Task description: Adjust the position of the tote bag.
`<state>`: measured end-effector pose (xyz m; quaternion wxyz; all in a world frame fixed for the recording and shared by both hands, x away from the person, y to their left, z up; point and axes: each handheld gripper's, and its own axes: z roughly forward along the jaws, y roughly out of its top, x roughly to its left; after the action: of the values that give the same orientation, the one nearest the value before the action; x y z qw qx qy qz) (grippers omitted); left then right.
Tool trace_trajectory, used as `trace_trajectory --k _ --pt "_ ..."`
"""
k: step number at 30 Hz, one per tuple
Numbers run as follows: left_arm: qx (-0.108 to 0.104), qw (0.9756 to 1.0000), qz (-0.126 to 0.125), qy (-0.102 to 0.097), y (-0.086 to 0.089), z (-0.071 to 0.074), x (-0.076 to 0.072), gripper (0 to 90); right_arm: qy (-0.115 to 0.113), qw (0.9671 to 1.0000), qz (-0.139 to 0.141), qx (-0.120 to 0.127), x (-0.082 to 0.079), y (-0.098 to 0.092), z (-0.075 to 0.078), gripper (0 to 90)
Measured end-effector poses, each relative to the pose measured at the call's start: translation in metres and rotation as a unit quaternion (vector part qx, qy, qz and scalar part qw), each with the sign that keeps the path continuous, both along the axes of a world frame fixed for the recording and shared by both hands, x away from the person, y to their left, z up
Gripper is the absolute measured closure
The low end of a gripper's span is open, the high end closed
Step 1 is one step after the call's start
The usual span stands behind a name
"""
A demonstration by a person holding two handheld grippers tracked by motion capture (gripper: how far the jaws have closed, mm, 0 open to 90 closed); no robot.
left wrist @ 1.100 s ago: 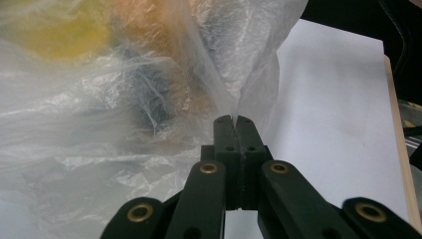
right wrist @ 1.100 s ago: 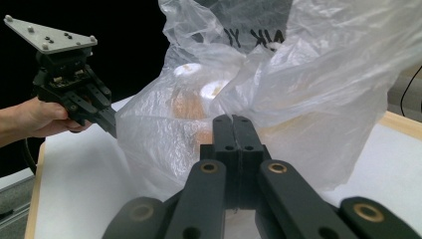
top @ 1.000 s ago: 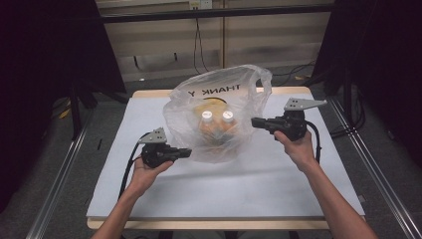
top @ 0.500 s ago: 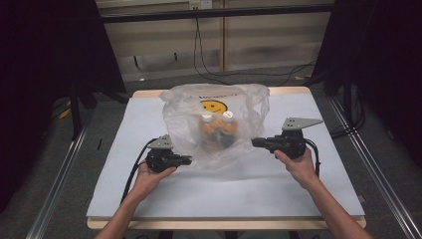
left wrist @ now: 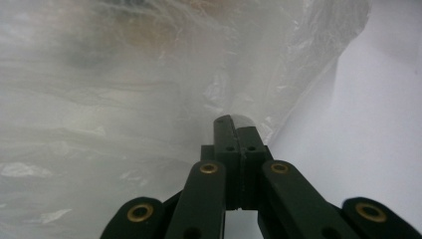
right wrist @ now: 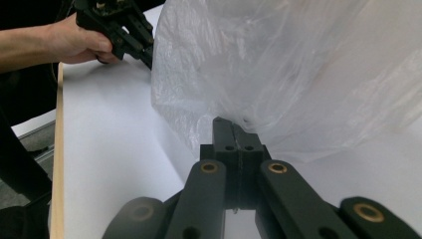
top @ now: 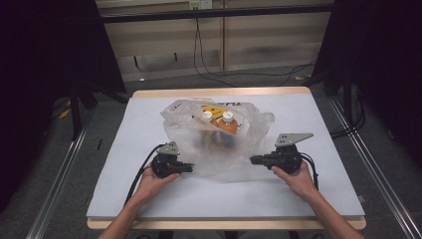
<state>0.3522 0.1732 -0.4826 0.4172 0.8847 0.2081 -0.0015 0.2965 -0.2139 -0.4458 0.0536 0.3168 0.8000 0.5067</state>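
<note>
Bag (top: pixel 219 144): on the table (top: pixel 318 119), near its middle.
Bottles (top: pixel 219 124): inside the bag, side by side.
Left gripper (top: pixel 188 168): at the bag's left edge.
Right gripper (top: pixel 254 160): at its right edge.

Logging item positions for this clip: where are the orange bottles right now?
In the high view the two orange bottles stand inside the plastic bag at the table's middle, beyond and between the left gripper and right gripper.

A: Setting? Reads as a lab or recording bay, not a home.

B: Agreed. Pale wooden worktop (top: pixel 226 92) under a white sheet (top: pixel 318 129), black curtains (top: pixel 47 59) at both sides, aluminium rails (top: pixel 57 184) along the grey floor, loose black cables (top: pixel 209 69) trailing from a wall box onto it.
</note>
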Motion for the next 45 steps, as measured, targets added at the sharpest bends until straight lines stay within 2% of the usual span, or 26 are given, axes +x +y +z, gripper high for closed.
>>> trace_trajectory --k 2,3,4,11,14,16,19,21,22,25,28,29,30,31,35,37,40,41,42,43,45 --pt "-0.002 1.0 0.002 0.003 0.0 -0.002 0.0 90.0 0.004 1.0 0.002 -0.008 -0.002 0.001 -0.003 90.0" --pt "0.005 1.0 -0.001 0.0 0.001 -0.003 0.001 90.0 0.001 0.9999 0.003 -0.014 -0.002 0.002 -0.003 90.0" --pt "-0.001 1.0 0.002 0.006 0.001 -0.004 0.0 90.0 0.002 0.9999 0.002 -0.015 -0.002 0.002 -0.004 90.0" --pt "-0.009 1.0 -0.001 0.003 0.001 -0.003 -0.003 90.0 0.008 0.9998 0.001 -0.017 -0.002 0.003 -0.012 90.0" --pt "-0.018 0.9998 -0.002 -0.004 0.0 0.0 -0.007 87.7 0.002 1.0 -0.003 -0.009 -0.004 0.002 -0.009 85.2" --pt "-0.025 0.9997 -0.003 -0.006 0.001 0.002 -0.008 84.5 -0.002 1.0 -0.005 -0.004 -0.005 0.001 -0.007 78.4" --pt "-0.034 0.9993 -0.001 -0.015 0.001 0.007 -0.012 77.8 -0.01 0.9999 -0.01 0.008 -0.006 -0.002 -0.004 72.6" --pt "-0.041 0.9989 0.002 -0.022 0.004 0.011 -0.014 73.6 -0.007 0.9997 -0.009 0.023 -0.007 -0.003 -0.001 65.9" --pt "-0.052 0.9984 0.007 -0.022 0.005 0.014 -0.016 70.2 -0.013 0.9996 -0.011 0.021 -0.008 -0.003 0.0 62.5" --pt "-0.068 0.9972 0.015 -0.029 0.009 0.02 -0.019 66.0 -0.015 0.9991 -0.022 0.032 -0.01 -0.004 0.004 49.6" --pt "-0.069 0.997 0.015 -0.032 0.012 0.024 -0.02 58.9 -0.019 0.9989 -0.027 0.034 -0.012 -0.005 0.007 45.1" --pt "-0.076 0.9964 0.019 -0.03 0.013 0.025 -0.022 57.1 -0.021 0.9984 -0.035 0.039 -0.014 -0.006 0.01 40.6" --pt "-0.074 0.9964 0.021 -0.036 0.014 0.026 -0.022 54.5 -0.025 0.9984 -0.035 0.037 -0.016 -0.007 0.011 39.4" --pt "-0.081 0.9958 0.027 -0.033 0.017 0.029 -0.024 53.2 -0.026 0.9982 -0.038 0.038 -0.018 -0.008 0.012 37.0" --pt "-0.08 0.9956 0.031 -0.037 0.022 0.032 -0.028 48.7 -0.034 0.9976 -0.045 0.04 -0.024 -0.013 0.016 34.5" --pt "-0.09 0.9943 0.04 -0.041 0.03 0.037 -0.036 45.6 -0.039 0.9968 -0.056 0.043 -0.029 -0.02 0.022 32.1" --pt "-0.095 0.9933 0.046 -0.048 0.035 0.042 -0.039 43.5 -0.041 0.9961 -0.065 0.044 -0.032 -0.026 0.025 30.5" --pt "-0.111 0.991 0.054 -0.052 0.041 0.047 -0.04 43.4 -0.046 0.9951 -0.073 0.047 -0.034 -0.033 0.028 29.3" --pt "-0.111 0.991 0.054 -0.052 0.041 0.047 -0.04 43.4 -0.046 0.9951 -0.073 0.047 -0.034 -0.033 0.028 29.3" --pt "-0.121 0.9887 0.064 -0.06 0.045 0.053 -0.038 43.4 -0.052 0.9939 -0.082 0.05 -0.036 -0.039 0.032 28.9" --pt "-0.13 0.9864 0.075 -0.067 0.048 0.059 -0.036 43.4 -0.061 0.9928 -0.089 0.052 -0.037 -0.044 0.039 28.0"
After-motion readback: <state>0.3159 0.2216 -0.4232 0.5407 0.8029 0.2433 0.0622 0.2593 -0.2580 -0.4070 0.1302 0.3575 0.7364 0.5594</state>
